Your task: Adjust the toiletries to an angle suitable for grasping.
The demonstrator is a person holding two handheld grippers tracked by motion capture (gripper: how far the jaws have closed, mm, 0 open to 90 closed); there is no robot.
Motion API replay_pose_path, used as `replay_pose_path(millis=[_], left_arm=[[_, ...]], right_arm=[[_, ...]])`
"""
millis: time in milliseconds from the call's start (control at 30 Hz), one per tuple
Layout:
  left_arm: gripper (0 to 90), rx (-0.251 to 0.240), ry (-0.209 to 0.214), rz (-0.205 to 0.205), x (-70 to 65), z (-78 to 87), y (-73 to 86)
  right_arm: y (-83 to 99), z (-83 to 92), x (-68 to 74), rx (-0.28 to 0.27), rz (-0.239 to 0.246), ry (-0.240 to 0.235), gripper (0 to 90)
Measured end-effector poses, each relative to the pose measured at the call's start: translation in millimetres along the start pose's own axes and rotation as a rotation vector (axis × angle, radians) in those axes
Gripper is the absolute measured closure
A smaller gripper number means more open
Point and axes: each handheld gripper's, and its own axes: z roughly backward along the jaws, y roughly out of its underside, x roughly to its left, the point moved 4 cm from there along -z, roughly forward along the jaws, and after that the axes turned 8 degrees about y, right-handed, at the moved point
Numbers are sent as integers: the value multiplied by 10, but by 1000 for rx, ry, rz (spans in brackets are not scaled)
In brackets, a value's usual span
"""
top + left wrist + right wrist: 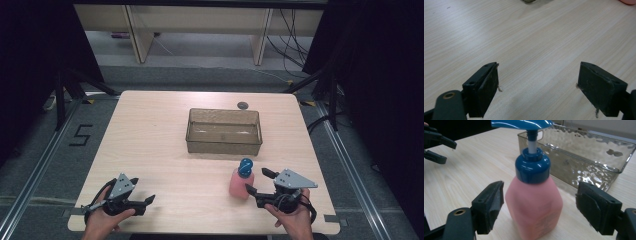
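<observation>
A pink soap bottle (pixel 240 184) with a blue pump head (pixel 245 167) stands upright on the wooden table (pixel 165 145), front right. My right gripper (pixel 255 180) is held level just right of it. In the right gripper view the bottle (pixel 534 205) stands between the spread jaws of my right gripper (pixel 539 186), with a gap on both sides, so the pads are off it. My left gripper (pixel 148 202) rests low at the front left, open, and the left gripper view has only bare table between the jaws of that gripper (pixel 539 64).
A clear, empty rectangular bin (pixel 224 142) sits mid-table behind the bottle, its rippled wall (pixel 599 152) close beyond the pump. A small dark round disc (pixel 243 105) lies at the far edge. My left gripper's black jaws (pixel 436 145) appear far off.
</observation>
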Motion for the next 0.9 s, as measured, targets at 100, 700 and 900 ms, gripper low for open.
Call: replay_pose_path(millis=[100,700,900], left_arm=[[166,0,-1,0,0,0,-1],[166,14,1,-9,12,11,9],[167,26,-3,-11,28,13,18]], right_arm=[[-5,4,52,11,-43,-26,244],[-79,-87,68,-7,-26,-36,253],[-102,-123,38,-19,3,-31,253]])
